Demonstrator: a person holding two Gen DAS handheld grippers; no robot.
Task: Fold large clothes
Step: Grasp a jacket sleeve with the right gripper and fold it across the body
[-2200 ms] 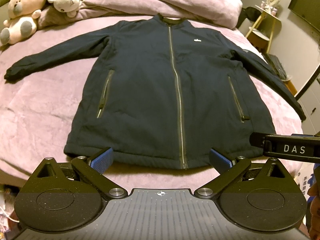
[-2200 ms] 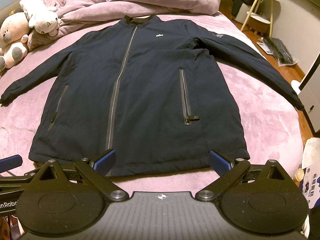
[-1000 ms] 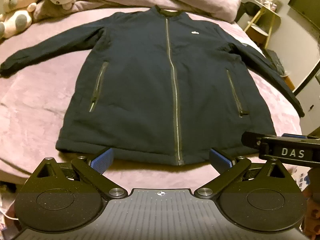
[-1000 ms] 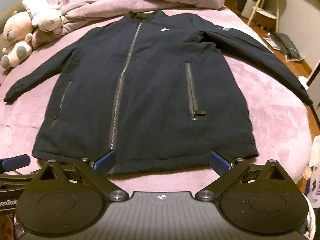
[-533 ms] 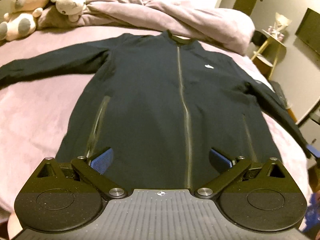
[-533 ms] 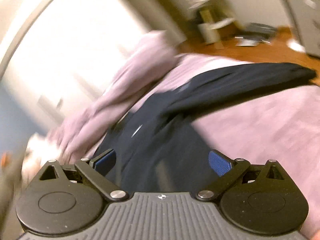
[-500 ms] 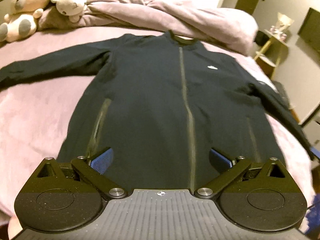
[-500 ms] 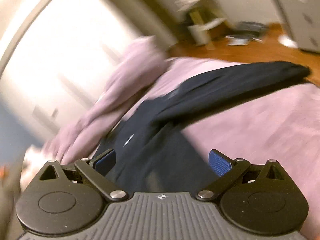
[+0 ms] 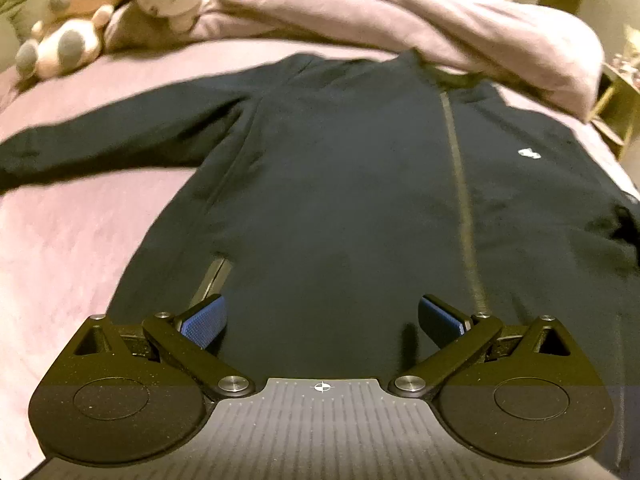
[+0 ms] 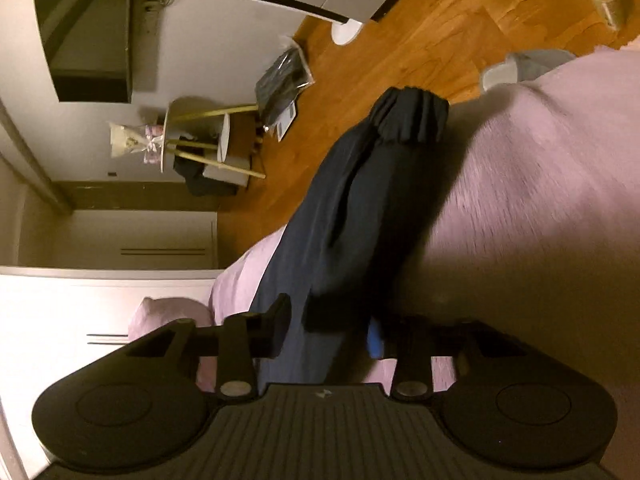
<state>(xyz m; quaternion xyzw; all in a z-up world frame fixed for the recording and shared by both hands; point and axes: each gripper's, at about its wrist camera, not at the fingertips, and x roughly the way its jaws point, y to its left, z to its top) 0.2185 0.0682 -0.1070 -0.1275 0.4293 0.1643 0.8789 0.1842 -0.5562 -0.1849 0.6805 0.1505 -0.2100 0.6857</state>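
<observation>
Left wrist view: plush toys [image 9: 80,20] far left by rumpled duvet [image 9: 400,16]. Navy zip jacket [image 9: 340,200] lies flat, front up, on pink bed [image 9: 60,240]. Left gripper [image 9: 320,320] low over hem, jaws released, blue pads wide apart. Right wrist view: right gripper [image 10: 332,332] jaws clenched on jacket sleeve [image 10: 360,200], cuff at bed edge above wooden floor [image 10: 420,32].

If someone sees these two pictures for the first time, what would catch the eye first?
In the left wrist view, the dark zip-up jacket spread flat on the pink bed, with the open left gripper over its lower part. In the right wrist view, the right gripper closed on the jacket's right sleeve, near the bed's edge.
</observation>
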